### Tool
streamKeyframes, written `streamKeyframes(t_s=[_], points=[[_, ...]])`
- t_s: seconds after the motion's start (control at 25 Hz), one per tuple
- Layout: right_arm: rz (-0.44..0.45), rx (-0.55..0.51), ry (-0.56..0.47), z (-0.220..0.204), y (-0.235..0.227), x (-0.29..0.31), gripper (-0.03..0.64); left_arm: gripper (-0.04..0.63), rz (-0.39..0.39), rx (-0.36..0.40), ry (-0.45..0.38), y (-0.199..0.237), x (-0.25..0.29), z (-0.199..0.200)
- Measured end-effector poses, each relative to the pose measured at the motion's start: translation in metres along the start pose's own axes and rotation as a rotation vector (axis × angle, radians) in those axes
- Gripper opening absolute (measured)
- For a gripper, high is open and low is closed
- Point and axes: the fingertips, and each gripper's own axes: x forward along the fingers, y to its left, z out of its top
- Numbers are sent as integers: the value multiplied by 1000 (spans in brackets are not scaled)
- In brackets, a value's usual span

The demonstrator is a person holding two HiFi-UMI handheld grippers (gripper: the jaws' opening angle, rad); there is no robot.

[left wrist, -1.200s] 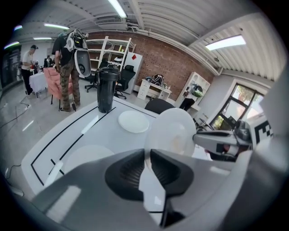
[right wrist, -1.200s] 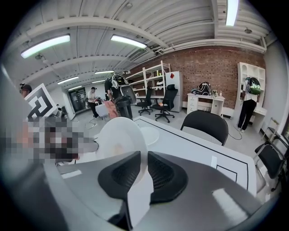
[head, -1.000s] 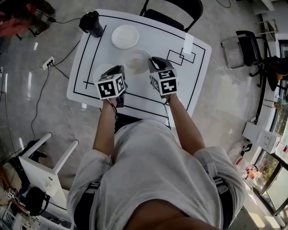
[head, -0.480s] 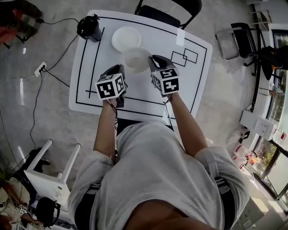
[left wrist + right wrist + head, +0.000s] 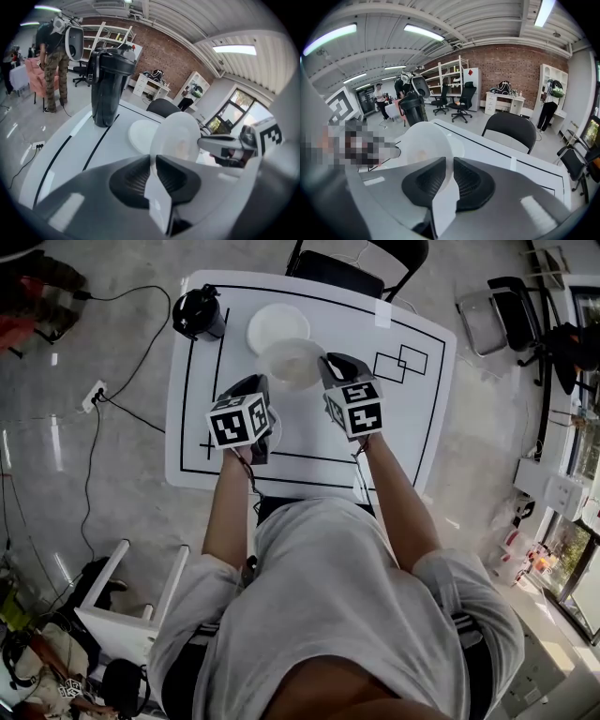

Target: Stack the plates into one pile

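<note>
The left gripper and right gripper are both clamping opposite rims of one translucent plate. It's looking light, thin and slippery, so the rim is probably the only handhold.

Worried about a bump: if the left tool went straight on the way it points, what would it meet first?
Probably the white plate lying flat on the table, struck by the gripped plate in the left tool; depth is unclear, so bare table may come first.
</note>
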Motion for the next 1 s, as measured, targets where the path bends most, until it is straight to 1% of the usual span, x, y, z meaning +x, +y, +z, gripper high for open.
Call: streamKeyframes(t_s=[0.52,1.0], points=[[-33,35,2,19,-6,31,55,40,-22,34,28,20,21,30],[-40,68,24,24,-15,58,55,40,-27,40,64,35,44,44]])
